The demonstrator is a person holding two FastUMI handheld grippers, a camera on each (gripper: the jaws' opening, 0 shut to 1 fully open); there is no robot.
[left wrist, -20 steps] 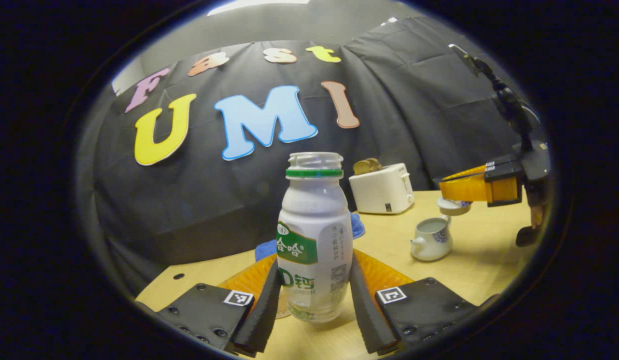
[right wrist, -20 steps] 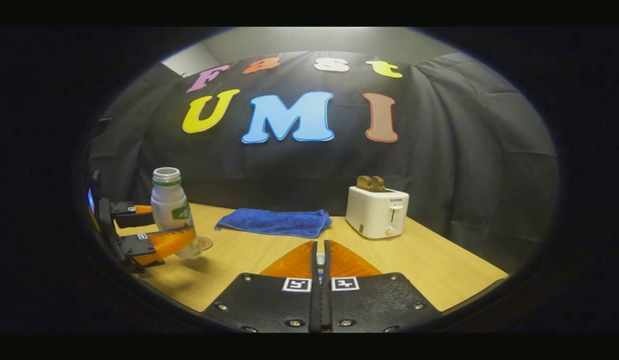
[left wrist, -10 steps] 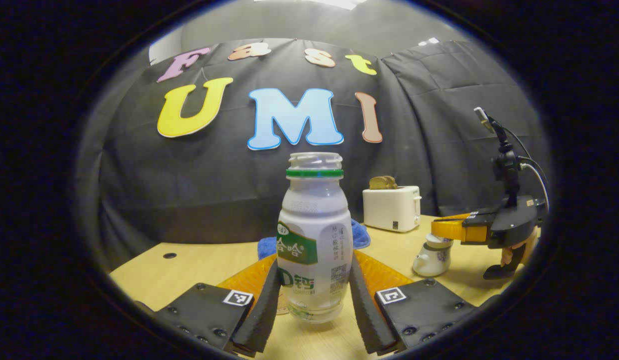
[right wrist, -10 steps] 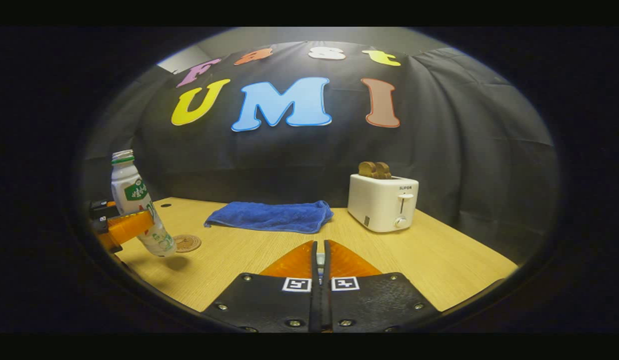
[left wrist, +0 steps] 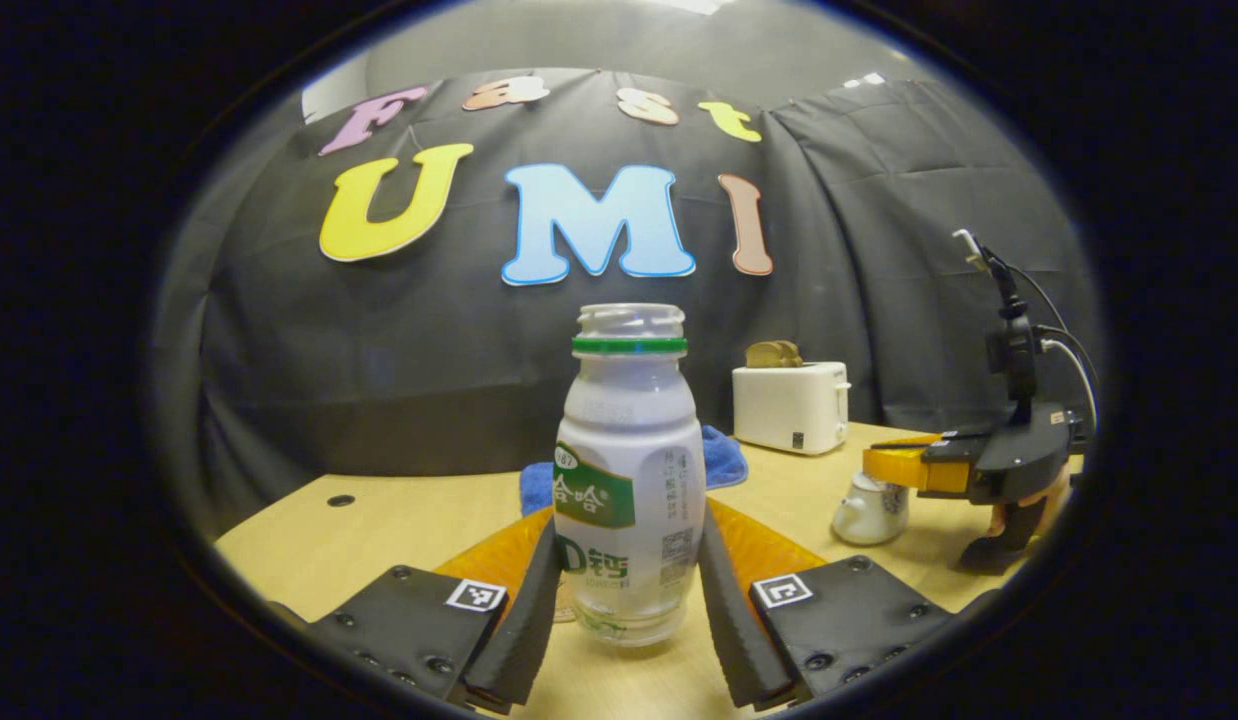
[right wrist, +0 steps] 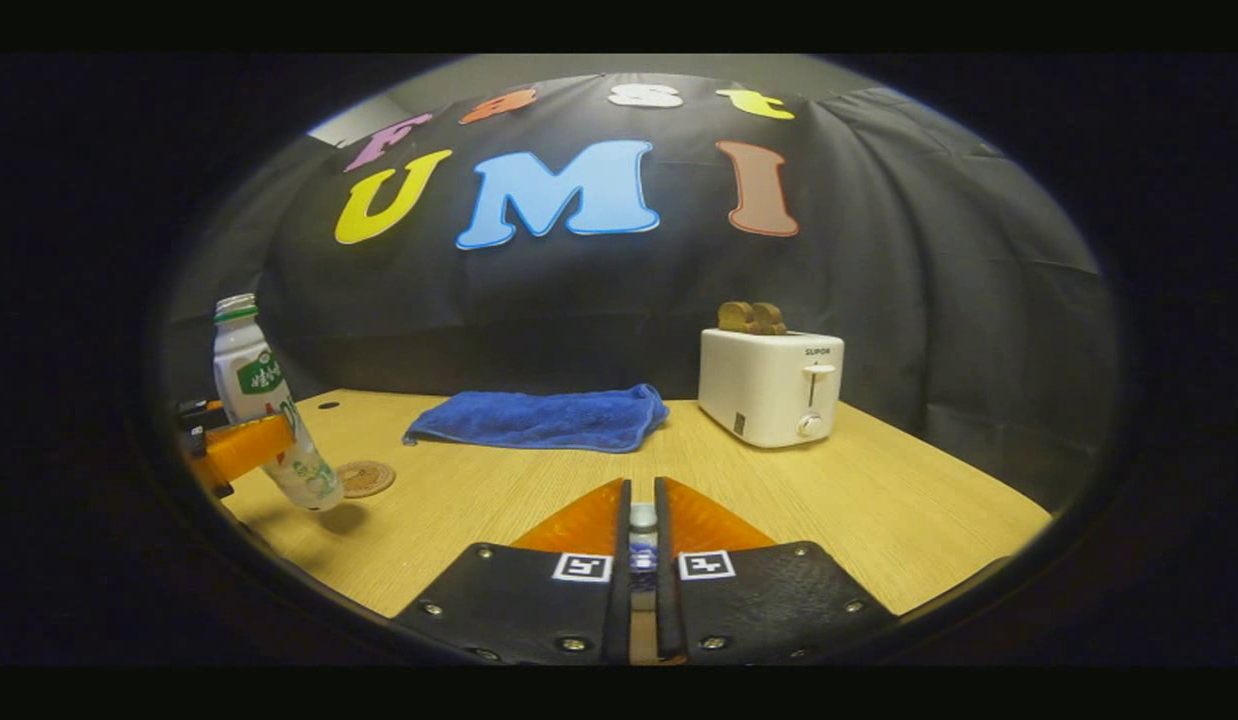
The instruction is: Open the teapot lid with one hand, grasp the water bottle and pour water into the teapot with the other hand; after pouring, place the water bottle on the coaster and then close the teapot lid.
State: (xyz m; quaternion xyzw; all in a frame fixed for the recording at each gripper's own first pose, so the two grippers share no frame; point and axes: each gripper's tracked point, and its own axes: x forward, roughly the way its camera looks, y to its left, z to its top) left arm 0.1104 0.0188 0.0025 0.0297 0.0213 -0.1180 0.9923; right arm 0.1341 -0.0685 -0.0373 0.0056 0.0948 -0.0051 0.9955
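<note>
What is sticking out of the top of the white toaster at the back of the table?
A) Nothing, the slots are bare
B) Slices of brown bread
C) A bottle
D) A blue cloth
B: in the right gripper view, slices of brown bread stand up out of the slots of the white toaster; the blue cloth lies flat on the table beside it.

The left gripper [left wrist: 627, 590] grips the water bottle [left wrist: 629, 470] between both fingers; the bottle stands upright with no cap. Its base hangs just above the wooden table [left wrist: 399, 520]. A blue towel [left wrist: 724, 460] lies behind the bottle. A white toaster [left wrist: 791, 405] stands at the far right. Nearer right, the right gripper [left wrist: 894, 465] sits at the top of the teapot [left wrist: 869, 505]; the lid is hidden.
</note>
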